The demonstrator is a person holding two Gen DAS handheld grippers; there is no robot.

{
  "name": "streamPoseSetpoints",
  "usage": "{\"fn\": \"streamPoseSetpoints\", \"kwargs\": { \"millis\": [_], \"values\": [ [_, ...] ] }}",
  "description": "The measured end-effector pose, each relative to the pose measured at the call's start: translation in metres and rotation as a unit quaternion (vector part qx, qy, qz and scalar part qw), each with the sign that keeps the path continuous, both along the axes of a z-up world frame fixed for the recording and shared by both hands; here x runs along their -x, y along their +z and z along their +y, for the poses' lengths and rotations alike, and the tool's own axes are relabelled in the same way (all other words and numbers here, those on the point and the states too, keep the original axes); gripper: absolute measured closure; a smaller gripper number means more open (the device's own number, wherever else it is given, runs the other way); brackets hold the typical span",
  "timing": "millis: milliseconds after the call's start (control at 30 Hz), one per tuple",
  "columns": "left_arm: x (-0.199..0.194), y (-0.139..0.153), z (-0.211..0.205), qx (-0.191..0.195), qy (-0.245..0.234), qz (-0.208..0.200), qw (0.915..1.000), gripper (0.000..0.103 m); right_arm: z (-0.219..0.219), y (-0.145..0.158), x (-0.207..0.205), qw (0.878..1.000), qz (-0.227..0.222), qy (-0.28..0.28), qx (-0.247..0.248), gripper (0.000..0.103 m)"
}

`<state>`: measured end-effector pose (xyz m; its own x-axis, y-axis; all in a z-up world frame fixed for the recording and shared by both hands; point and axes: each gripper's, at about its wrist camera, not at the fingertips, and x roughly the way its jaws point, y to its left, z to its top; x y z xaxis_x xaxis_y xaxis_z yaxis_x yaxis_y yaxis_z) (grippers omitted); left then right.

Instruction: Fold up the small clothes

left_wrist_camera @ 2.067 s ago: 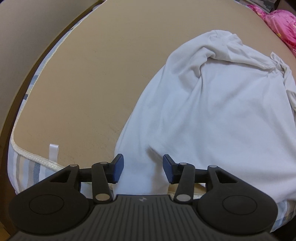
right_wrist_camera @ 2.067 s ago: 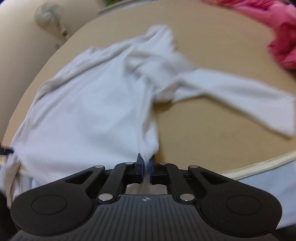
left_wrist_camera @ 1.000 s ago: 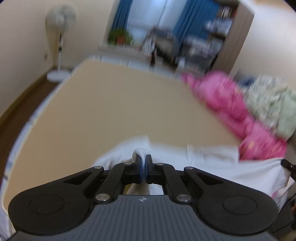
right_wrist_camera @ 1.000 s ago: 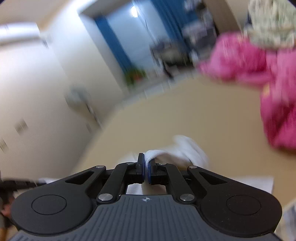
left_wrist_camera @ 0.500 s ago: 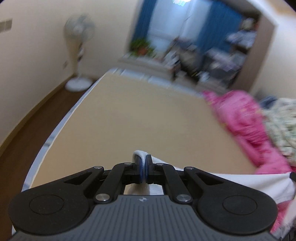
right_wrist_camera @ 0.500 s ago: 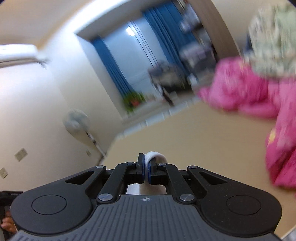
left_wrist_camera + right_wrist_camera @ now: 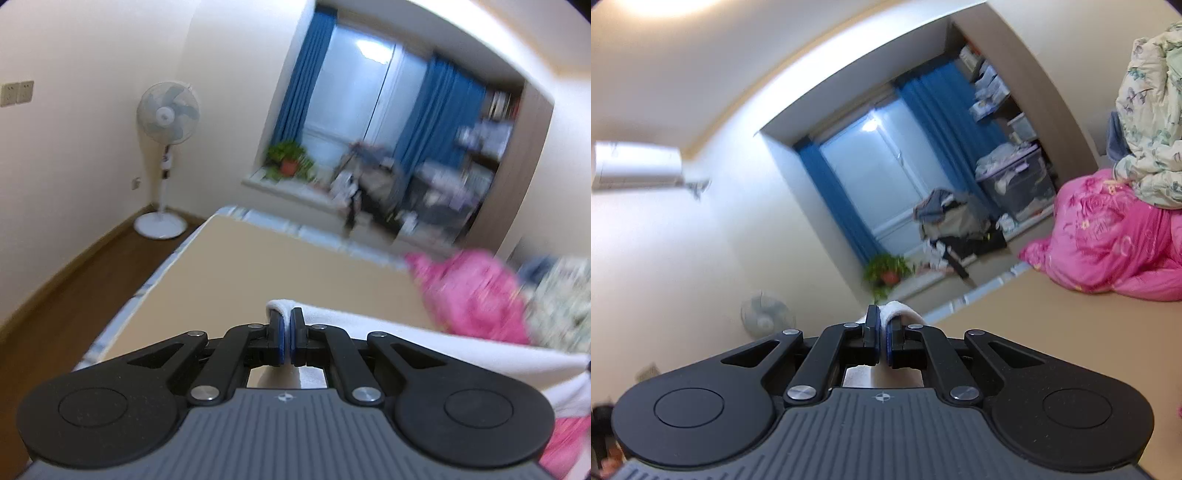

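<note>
The left gripper (image 7: 287, 334) occupies the lower centre of the left wrist view. Its jaws are clenched on a fold of the white garment (image 7: 406, 332). From the jaws, the cloth runs as a taut band toward the right edge of the frame, above the tan bed (image 7: 295, 266).

The right gripper (image 7: 882, 338) occupies the lower centre of the right wrist view. Its jaws are clenched on another fold of the same white garment, which bulges just above the jaw tips.

A pink quilt (image 7: 1108, 247) lies on the bed at the right of both views, with a floral quilt (image 7: 1148, 110) piled on top of it. A standing fan (image 7: 168, 147) is at the upper left of the left wrist view. Blue curtains (image 7: 306, 74) frame the window in the background, and a potted plant (image 7: 290, 162) stands on the sill.
</note>
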<state>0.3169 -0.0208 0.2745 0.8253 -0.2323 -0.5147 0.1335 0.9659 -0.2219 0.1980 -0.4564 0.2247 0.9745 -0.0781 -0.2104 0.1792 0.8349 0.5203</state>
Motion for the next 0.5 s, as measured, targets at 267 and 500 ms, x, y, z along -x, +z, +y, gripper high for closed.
{"fn": "streamPoseSetpoints", "kwargs": {
  "millis": [267, 500],
  "values": [
    [0.060, -0.244, -0.005, -0.092, -0.015, 0.220, 0.9711, 0.100, 0.037, -0.224, 0.074, 0.971, 0.225, -0.006, -0.079, 0.100],
    [0.115, -0.368, 0.008, -0.144, -0.029, 0.318, 0.9368, 0.100, 0.074, -0.331, 0.150, 0.932, 0.334, -0.026, -0.138, 0.100]
  ]
}}
